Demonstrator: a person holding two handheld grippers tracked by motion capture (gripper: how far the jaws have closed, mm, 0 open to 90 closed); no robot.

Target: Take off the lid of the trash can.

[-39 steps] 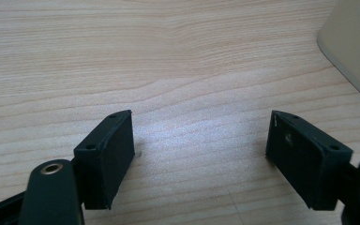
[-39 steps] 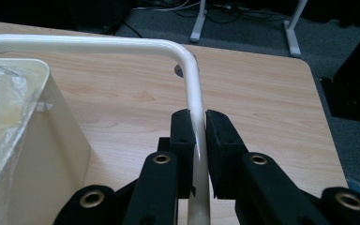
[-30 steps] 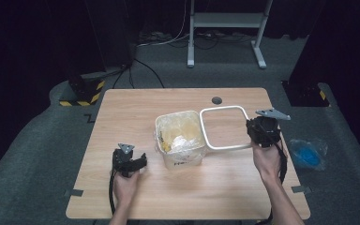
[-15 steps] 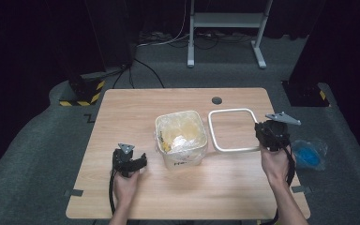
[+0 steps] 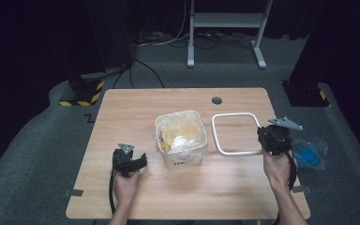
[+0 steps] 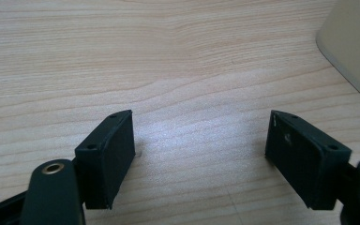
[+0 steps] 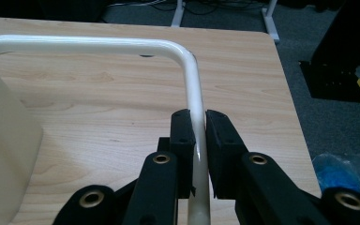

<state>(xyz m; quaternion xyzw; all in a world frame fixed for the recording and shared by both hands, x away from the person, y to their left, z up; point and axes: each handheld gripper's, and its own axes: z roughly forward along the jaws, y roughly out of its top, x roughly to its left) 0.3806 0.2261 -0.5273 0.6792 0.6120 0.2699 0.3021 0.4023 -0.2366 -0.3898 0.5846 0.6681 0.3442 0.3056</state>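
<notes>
Right gripper (image 7: 194, 129) clamps the thin white square lid frame (image 5: 225, 133) edge-on; it probably twists free if swung. Left gripper (image 6: 201, 154) idles, jaws apart, beside the translucent square plastic tub (image 5: 182, 138).

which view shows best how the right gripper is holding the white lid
The right gripper view: its right gripper has both black jaws pressed on the rim of the white lid, seen close up. The high view shows the whole lid on the table beside the container, but the grip is tiny.
</notes>
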